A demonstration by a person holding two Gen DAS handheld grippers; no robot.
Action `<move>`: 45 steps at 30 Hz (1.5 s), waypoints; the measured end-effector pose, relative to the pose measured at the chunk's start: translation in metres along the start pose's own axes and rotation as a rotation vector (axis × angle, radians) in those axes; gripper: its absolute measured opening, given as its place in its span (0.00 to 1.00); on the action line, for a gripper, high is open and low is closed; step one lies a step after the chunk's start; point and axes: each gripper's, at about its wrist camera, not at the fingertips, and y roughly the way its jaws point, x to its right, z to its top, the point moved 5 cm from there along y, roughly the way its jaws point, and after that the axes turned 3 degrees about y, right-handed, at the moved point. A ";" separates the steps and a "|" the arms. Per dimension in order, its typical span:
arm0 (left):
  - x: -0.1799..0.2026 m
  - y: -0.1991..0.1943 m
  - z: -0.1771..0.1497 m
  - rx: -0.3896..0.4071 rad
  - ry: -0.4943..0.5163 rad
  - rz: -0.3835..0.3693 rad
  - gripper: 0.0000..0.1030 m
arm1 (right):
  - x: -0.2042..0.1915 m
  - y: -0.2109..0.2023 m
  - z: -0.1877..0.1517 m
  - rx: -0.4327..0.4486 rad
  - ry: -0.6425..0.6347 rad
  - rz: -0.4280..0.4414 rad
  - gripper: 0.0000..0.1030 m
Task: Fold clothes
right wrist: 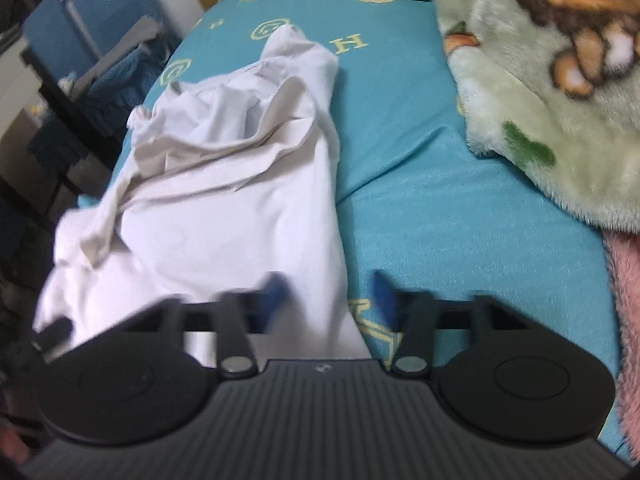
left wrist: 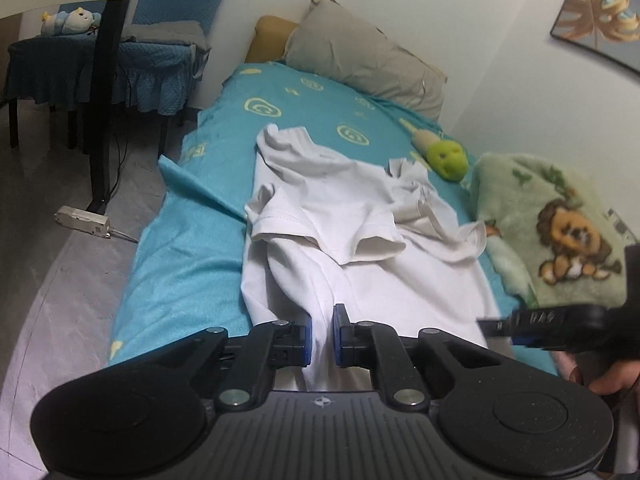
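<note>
Left claw [left wrist: 322, 334] pinched shut on a raised fold at the near hem of the white shirt [left wrist: 352, 216], crumpled along the blue bed [left wrist: 188, 248]. Right claw [right wrist: 330, 296] blurred, straddling the shirt's right edge, pads apart.

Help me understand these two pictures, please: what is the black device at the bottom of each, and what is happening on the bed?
No robot arm here: a person holds a two-finger gripper in each hand, and each carries a wide-angle camera looking along its fingers. One picture comes from the left gripper, the other from the right gripper. On the teal bedsheet lies a crumpled white T-shirt, beside a green lion blanket, a green plush toy and a grey pillow. The left gripper pinches a fold of the shirt's near edge. The right one is blurred, its fingers apart astride the shirt's other near edge; a grip is not clear.
</note>
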 end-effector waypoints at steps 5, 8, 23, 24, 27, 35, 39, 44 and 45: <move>-0.008 0.008 -0.003 -0.038 -0.012 0.056 0.11 | 0.001 0.002 -0.001 -0.009 -0.024 -0.014 0.26; -0.009 0.013 -0.007 -0.059 -0.017 0.072 0.15 | -0.001 0.003 -0.001 -0.007 -0.041 -0.024 0.26; 0.028 -0.042 -0.040 -0.110 -0.477 -0.146 0.78 | 0.003 0.003 0.002 -0.017 -0.003 -0.016 0.26; 0.030 -0.035 -0.047 -0.135 -0.527 -0.166 0.78 | 0.003 0.003 0.002 -0.018 0.000 -0.015 0.26; 0.031 -0.014 -0.063 -0.151 -0.636 -0.185 0.79 | 0.004 0.003 0.001 -0.016 0.000 -0.007 0.26; -0.007 0.012 -0.070 -0.014 -0.836 -0.154 0.63 | 0.008 0.003 -0.002 -0.017 0.029 0.016 0.25; -0.038 0.000 -0.073 0.080 -0.936 -0.106 0.42 | 0.009 0.003 -0.001 -0.018 0.039 0.019 0.25; -0.039 -0.005 -0.074 0.114 -0.949 -0.124 0.47 | 0.010 0.000 0.001 -0.011 0.062 0.022 0.25; -0.037 -0.005 -0.074 0.111 -0.942 -0.130 0.56 | 0.011 -0.002 0.002 -0.010 0.081 0.026 0.26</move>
